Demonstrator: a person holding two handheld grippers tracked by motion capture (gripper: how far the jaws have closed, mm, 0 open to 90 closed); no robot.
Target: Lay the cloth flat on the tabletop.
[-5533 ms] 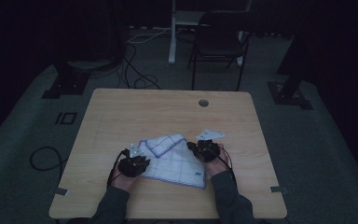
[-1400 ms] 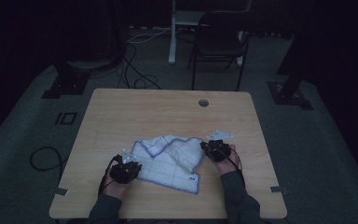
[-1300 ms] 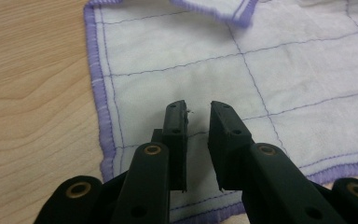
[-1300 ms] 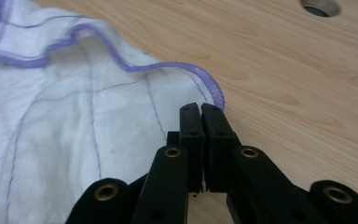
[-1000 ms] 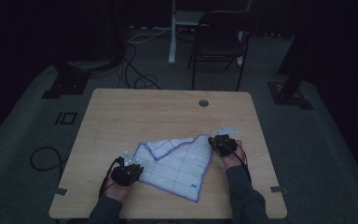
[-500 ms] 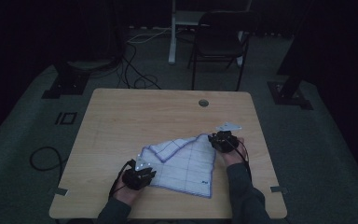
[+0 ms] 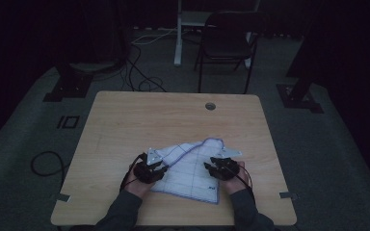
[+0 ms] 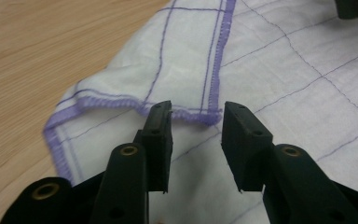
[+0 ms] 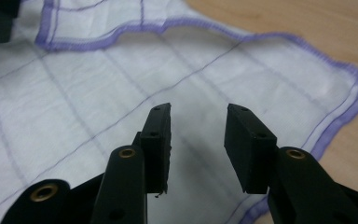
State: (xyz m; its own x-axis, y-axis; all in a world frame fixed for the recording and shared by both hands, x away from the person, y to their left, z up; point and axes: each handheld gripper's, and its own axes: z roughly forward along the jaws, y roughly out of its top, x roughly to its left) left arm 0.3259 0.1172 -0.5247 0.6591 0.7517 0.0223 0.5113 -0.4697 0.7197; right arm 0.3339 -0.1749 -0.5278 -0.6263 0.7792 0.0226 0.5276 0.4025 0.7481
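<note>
A white cloth (image 7: 190, 168) with thin purple grid lines and a purple hem lies partly folded on the wooden table (image 7: 173, 120), near the front edge. My left gripper (image 7: 155, 167) hovers over the cloth's left side, open, its jaws apart above a folded-over hem (image 8: 186, 114). My right gripper (image 7: 210, 168) is over the cloth's right part, also open with nothing between its jaws. Seen from the right gripper (image 9: 198, 126), flat cloth (image 9: 121, 84) lies beneath and the hem (image 9: 345, 112) curves off to the right. Under the left gripper (image 8: 196, 130) lies the doubled layer.
The table has a round cable hole (image 7: 210, 106) near its far edge. A dark chair (image 7: 229, 38) and a white post (image 7: 178, 33) stand behind the table. Cables (image 7: 139, 72) trail on the grey floor. The room is dim.
The cloth was stretched out between the two grippers; now both have let go and stand open over it. The right gripper drew back toward the front edge and the left moved inward onto the cloth.
</note>
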